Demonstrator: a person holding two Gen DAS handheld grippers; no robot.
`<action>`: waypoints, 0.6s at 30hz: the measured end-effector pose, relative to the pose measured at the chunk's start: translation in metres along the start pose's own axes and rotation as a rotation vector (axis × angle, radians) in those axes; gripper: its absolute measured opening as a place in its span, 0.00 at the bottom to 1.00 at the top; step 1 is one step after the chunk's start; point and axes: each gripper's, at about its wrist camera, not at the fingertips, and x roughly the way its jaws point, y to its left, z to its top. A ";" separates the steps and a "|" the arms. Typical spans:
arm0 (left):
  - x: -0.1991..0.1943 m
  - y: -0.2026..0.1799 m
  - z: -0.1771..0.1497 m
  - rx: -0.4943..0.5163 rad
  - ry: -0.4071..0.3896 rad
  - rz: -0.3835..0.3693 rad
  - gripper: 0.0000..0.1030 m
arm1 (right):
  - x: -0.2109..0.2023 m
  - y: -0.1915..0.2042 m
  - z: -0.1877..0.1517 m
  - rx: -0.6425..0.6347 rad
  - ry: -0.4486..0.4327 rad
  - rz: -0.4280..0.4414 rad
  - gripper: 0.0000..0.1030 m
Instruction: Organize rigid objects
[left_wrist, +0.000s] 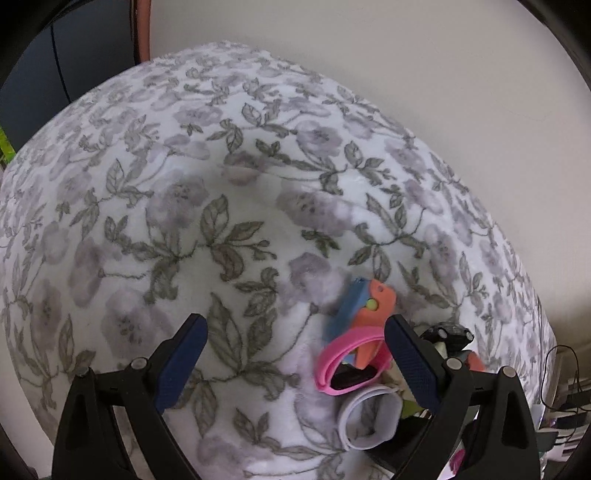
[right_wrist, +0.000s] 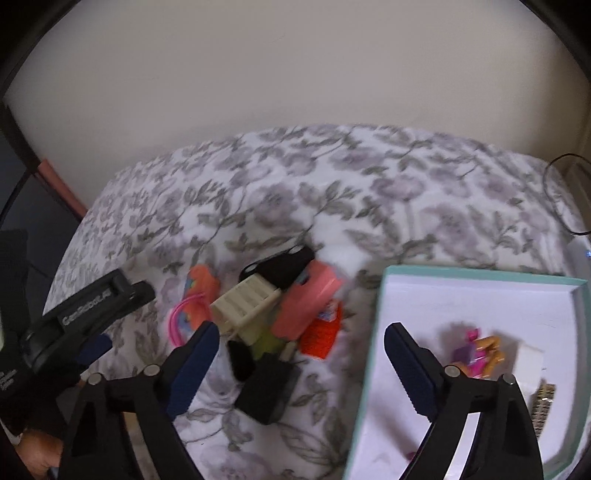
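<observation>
A heap of small toys lies on a flowered blanket (right_wrist: 369, 177). In the right wrist view I see a cream ribbed block (right_wrist: 245, 301), a salmon-pink block (right_wrist: 306, 302), an orange-red piece (right_wrist: 323, 334), a black car (right_wrist: 279, 267) and a black box (right_wrist: 266, 391). My right gripper (right_wrist: 301, 334) is open above the heap with nothing between its fingers. A teal-rimmed white box (right_wrist: 376, 332) at the right holds a pink-and-orange toy (right_wrist: 476, 352) and a white block (right_wrist: 530, 363). In the left wrist view my left gripper (left_wrist: 295, 328) is open and empty over the blanket; a pink band (left_wrist: 332, 354), a blue-and-orange toy (left_wrist: 364, 301) and a white band (left_wrist: 369, 417) lie by its right finger (left_wrist: 410, 358).
The left gripper (right_wrist: 79, 321), held by a gloved hand (right_wrist: 14, 280), shows at the left of the right wrist view. A plain wall (right_wrist: 295, 74) rises behind the blanket. A black cable (right_wrist: 557, 195) loops at the far right, and more cables (left_wrist: 569, 391) lie beyond the blanket's right edge.
</observation>
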 end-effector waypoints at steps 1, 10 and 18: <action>0.002 0.001 0.000 0.005 0.008 -0.002 0.94 | 0.003 0.004 -0.002 -0.012 0.010 0.010 0.84; 0.025 -0.005 -0.015 0.082 0.070 0.023 0.94 | 0.023 0.007 -0.028 -0.032 0.094 0.020 0.69; 0.032 -0.009 -0.020 0.121 0.056 0.040 0.81 | 0.033 0.006 -0.036 -0.013 0.120 0.071 0.60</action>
